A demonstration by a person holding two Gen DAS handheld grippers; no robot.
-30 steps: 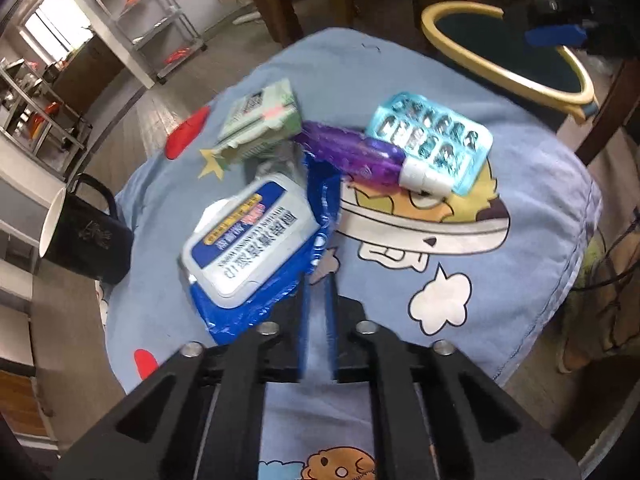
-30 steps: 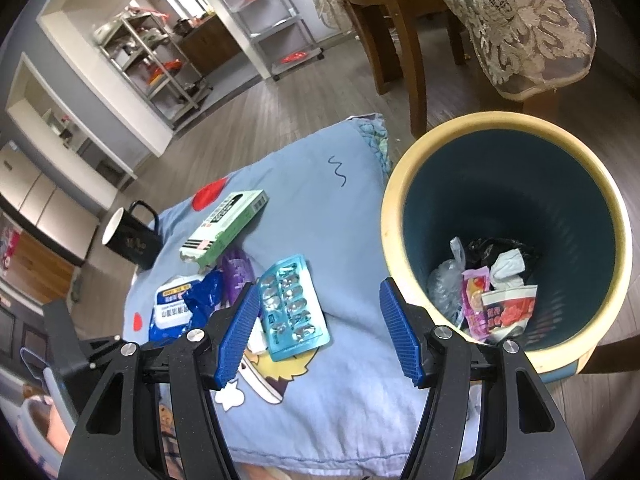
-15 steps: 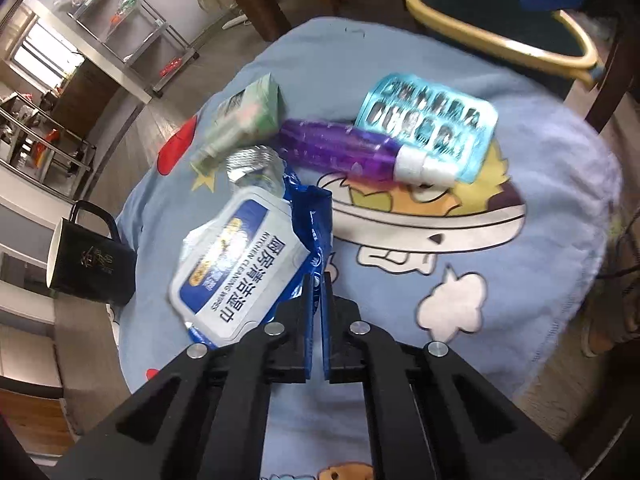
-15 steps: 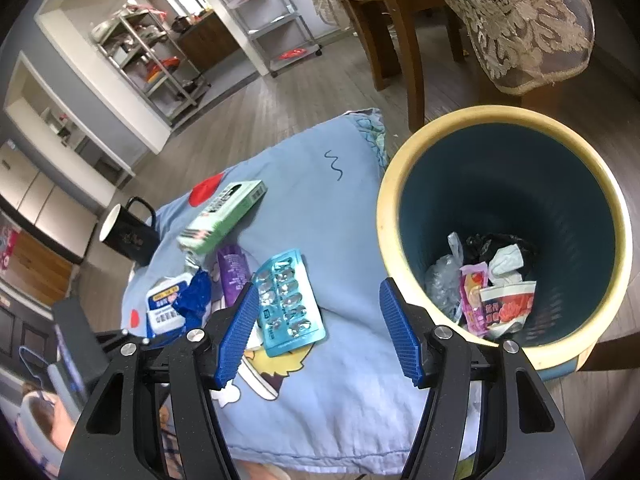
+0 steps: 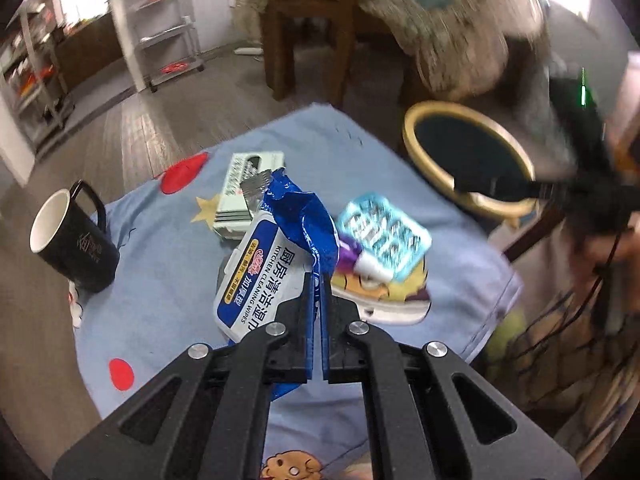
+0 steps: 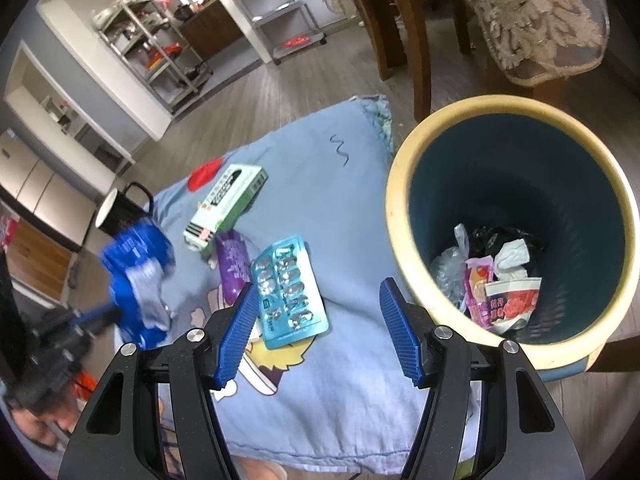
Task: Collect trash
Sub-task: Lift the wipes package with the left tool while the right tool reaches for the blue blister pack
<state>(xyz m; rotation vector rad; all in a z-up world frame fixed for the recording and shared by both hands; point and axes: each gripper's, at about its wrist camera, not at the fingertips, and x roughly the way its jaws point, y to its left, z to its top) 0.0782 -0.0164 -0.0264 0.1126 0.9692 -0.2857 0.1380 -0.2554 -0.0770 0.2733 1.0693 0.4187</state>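
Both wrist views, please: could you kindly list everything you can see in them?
Wipes pack: one, blue and white, pinched in the left tongs, off the cloth.
Box: one, green and white, on the cloth.
Bottle: one, purple, beside the box.
Pill sheet: one, light blue, right of the bottle.
Mug: one, black, left edge of the cloth.
Bin: one, yellow rim, dark blue inside, right of the cloth, holding wrappers.
Cloth: one, light blue, cartoon print.
Left tongs: shut on the wipes pack.
Right tongs: open, empty.
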